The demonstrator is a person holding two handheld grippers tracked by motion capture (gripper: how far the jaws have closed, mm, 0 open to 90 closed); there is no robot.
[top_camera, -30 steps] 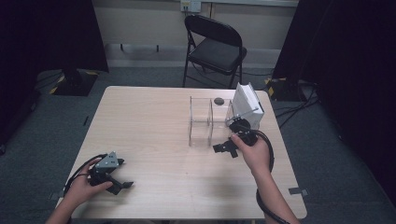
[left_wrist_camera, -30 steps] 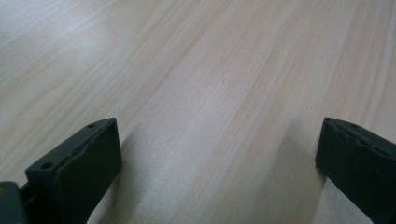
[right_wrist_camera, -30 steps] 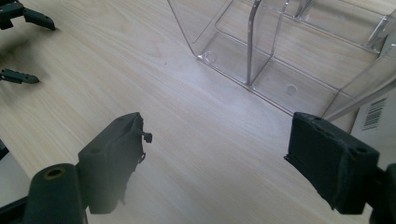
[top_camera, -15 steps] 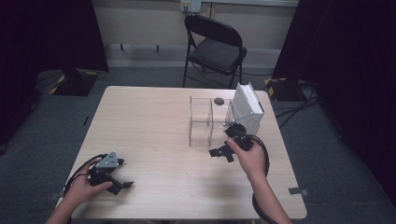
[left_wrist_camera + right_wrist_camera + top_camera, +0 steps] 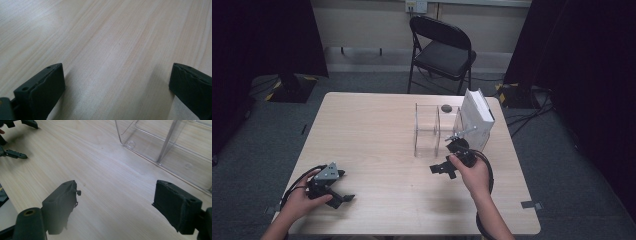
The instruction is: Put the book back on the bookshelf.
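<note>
A clear plastic divider rack (image 5: 427,131) stands right of the table's middle. A thick white book (image 5: 477,117) leans upright at its right end. My right gripper (image 5: 442,170) hovers low over the table just in front of the rack, jaws open with nothing between them. In the right gripper view the right gripper (image 5: 115,202) looks across bare wood, with the rack (image 5: 160,142) ahead at the upper right. My left gripper (image 5: 343,186) rests near the front left corner, open. Seen from the left gripper view, the left gripper (image 5: 117,80) spans bare tabletop.
A small dark round object (image 5: 445,107) lies on the table behind the rack. A black folding chair (image 5: 442,50) stands beyond the far edge. The wooden table (image 5: 362,130) is ringed by dark curtains and floor cables. The left gripper (image 5: 15,140) appears far off in the right gripper view.
My right gripper has drawn back from the rack toward the near edge and sunk lower, jaws still open. The left hand has stayed put.
</note>
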